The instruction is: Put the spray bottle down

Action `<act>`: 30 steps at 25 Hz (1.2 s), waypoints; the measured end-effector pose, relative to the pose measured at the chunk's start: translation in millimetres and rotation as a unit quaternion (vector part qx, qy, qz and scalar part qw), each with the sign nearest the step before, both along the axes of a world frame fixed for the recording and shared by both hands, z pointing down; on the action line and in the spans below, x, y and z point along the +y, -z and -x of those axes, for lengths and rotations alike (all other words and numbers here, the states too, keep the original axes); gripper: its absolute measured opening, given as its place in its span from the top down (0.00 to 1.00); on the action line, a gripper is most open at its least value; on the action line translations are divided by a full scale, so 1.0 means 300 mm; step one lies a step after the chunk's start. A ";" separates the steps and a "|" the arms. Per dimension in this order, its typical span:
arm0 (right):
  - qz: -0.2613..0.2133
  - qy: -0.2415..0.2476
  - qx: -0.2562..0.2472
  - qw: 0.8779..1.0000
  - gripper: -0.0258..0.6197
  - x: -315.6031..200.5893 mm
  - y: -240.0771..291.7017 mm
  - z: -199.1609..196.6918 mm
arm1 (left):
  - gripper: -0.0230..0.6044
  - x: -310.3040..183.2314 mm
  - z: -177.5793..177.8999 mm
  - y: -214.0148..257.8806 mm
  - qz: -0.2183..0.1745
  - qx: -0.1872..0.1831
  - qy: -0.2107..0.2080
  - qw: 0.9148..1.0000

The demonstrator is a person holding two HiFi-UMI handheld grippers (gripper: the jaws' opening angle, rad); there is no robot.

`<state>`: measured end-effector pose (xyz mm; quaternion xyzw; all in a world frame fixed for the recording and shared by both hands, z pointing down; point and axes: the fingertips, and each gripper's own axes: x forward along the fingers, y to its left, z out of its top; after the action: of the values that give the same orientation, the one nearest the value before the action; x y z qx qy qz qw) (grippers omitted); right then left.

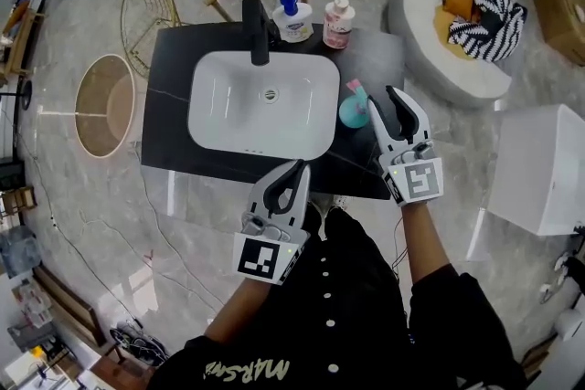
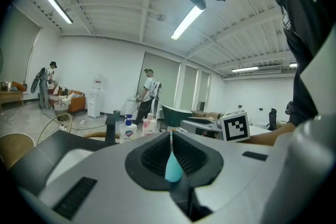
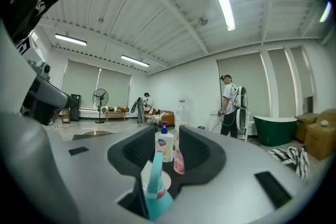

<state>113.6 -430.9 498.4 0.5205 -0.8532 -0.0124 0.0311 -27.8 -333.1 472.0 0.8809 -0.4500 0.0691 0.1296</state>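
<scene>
Nearest the person's dark buttoned top [image 1: 343, 306], the left gripper [image 1: 297, 169] hangs over the front edge of the black bench [image 1: 174, 87]. Its fingers [image 1: 285, 183] meet at the tips with nothing between them. A little further in, the right gripper [image 1: 382, 98] is over the bench's right side, its fingers spread and gripping nothing. The teal spray bottle [image 1: 355, 108] stands upright on the bench, just beside the right gripper's left finger and right of the white sink [image 1: 265, 137]. Behind the sink stand a black faucet [image 1: 258, 32], a blue-pump soap bottle [image 1: 292, 18] and a pink bottle [image 1: 337, 23].
</scene>
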 end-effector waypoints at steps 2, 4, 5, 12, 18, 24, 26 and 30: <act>-0.012 0.000 -0.009 1.000 0.79 0.008 0.065 0.001 | 0.93 -0.002 0.004 0.030 -0.012 0.002 -0.001 1.000; -0.019 0.005 -0.018 1.000 0.85 0.023 0.130 0.011 | 0.93 -0.002 0.007 0.064 -0.023 0.003 -0.003 1.000; -0.022 0.005 -0.019 1.000 0.87 0.032 0.160 0.017 | 0.93 -0.002 0.010 0.081 -0.029 0.004 -0.004 1.000; 0.009 -0.027 -0.002 1.000 0.95 0.078 0.276 0.026 | 0.93 -0.016 0.028 0.196 -0.076 0.016 -0.004 0.997; -0.008 -0.025 0.003 1.000 0.96 0.161 0.397 0.031 | 0.93 -0.019 0.037 0.278 -0.110 0.029 0.001 0.994; -0.018 -0.031 -0.013 0.999 0.96 0.241 0.494 -0.002 | 0.93 -0.027 0.018 0.316 -0.124 0.035 -0.004 0.992; -0.023 -0.036 -0.015 0.999 0.96 0.264 0.516 -0.019 | 0.93 -0.033 0.016 0.330 -0.127 0.034 -0.003 0.991; -0.034 -0.040 -0.012 0.999 0.96 0.297 0.547 -0.029 | 0.93 -0.050 0.017 0.365 -0.139 0.031 -0.005 0.990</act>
<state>122.5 -341.9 334.3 0.5547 -0.8313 -0.0340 0.0030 -32.7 -348.1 362.5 0.8941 -0.4469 -0.0215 0.0193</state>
